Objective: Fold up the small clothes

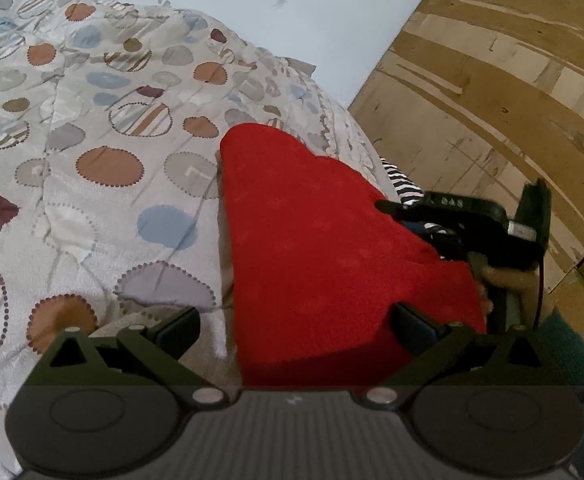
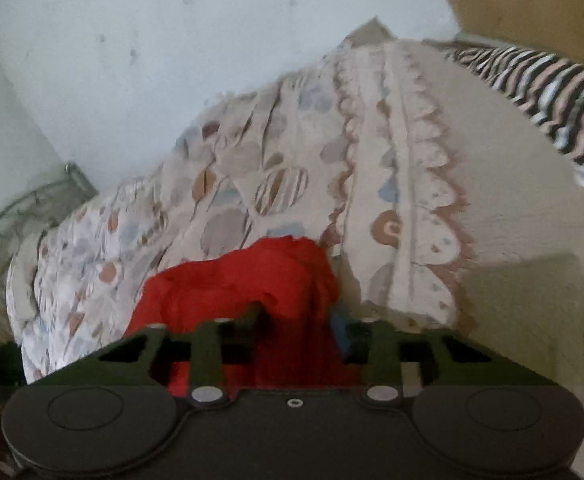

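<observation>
The red garment lies on the bed, over the patterned quilt near its right-hand edge, with a striped cloth just beyond it. The left gripper stands with its jaws well apart, the near end of the red fabric lying between them and neither pad visibly pressing on it. The right gripper has its jaws drawn in on a bunched fold of the same garment, which appears clamped. Risk noted: with only one side secured, a pull by the right gripper would likely drag the whole piece across the quilt instead of folding it. The thick bunch may also slip from a partial grip or snag the quilt beneath.
</observation>
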Demonstrator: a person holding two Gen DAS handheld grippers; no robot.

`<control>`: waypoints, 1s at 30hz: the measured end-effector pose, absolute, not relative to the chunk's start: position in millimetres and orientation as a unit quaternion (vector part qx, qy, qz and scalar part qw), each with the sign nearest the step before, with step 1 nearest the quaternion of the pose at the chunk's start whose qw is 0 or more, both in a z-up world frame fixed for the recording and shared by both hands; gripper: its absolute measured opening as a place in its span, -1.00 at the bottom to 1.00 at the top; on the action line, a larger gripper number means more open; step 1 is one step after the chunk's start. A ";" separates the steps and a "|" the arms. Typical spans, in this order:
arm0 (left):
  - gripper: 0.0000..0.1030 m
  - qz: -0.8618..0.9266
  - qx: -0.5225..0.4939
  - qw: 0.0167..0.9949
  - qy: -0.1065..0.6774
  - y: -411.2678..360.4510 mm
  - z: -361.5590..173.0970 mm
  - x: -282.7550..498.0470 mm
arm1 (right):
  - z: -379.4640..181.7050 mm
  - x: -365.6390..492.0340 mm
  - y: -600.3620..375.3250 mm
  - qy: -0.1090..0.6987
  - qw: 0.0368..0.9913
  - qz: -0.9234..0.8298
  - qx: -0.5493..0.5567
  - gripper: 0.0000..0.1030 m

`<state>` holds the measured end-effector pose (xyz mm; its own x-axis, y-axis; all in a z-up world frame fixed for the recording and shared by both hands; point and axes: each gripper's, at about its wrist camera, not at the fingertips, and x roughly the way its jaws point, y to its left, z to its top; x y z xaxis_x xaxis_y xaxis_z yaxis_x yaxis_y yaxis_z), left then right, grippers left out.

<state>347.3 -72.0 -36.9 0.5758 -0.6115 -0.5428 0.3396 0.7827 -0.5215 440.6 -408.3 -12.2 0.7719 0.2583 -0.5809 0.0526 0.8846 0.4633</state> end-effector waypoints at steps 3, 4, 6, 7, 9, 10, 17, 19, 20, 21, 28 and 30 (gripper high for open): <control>1.00 -0.270 -0.188 0.867 0.374 -71.5 -37.3 348.4 | 8.0 448.5 -393.3 0.310 0.931 0.087 0.171 -0.61; 1.00 -0.270 -0.190 0.866 0.375 -71.8 -37.3 349.0 | 19.3 448.0 -387.6 0.291 0.941 0.101 0.144 -0.64; 1.00 -0.269 -0.189 0.867 0.376 -73.3 -36.9 349.8 | 34.2 448.3 -381.0 0.269 0.950 0.113 0.114 -0.67; 1.00 -0.268 -0.186 0.867 0.376 -74.9 -36.6 350.2 | 37.5 449.1 -379.5 0.262 0.953 0.111 0.105 -0.78; 1.00 -0.270 -0.184 0.866 0.377 -77.1 -36.8 350.3 | 36.8 453.2 -381.8 0.256 0.958 0.091 0.096 -1.00; 1.00 -0.270 -0.183 0.866 0.378 -78.7 -36.8 349.9 | 32.6 456.0 -385.3 0.261 0.957 0.084 0.098 -1.00; 1.00 -0.254 -0.153 0.879 0.373 -92.0 -31.7 346.6 | -7.8 439.2 -414.1 0.294 0.935 0.061 0.188 -0.07; 1.00 -0.256 -0.151 0.879 0.373 -93.3 -32.2 346.2 | -12.3 426.3 -424.4 0.279 0.928 0.070 0.237 0.32; 1.00 -0.257 -0.151 0.879 0.373 -93.6 -32.5 345.9 | -13.7 421.6 -428.3 0.278 0.924 0.079 0.252 0.49; 1.00 -0.258 -0.153 0.878 0.373 -93.3 -33.3 345.5 | -15.9 420.3 -429.0 0.280 0.919 0.090 0.262 0.55; 1.00 -0.257 -0.157 0.877 0.376 -93.6 -34.4 345.7 | -55.2 414.5 -414.8 0.310 0.917 0.102 0.231 0.69; 1.00 -0.256 -0.156 0.877 0.376 -94.2 -34.2 345.1 | -60.8 408.0 -415.5 0.289 0.923 0.104 0.232 0.68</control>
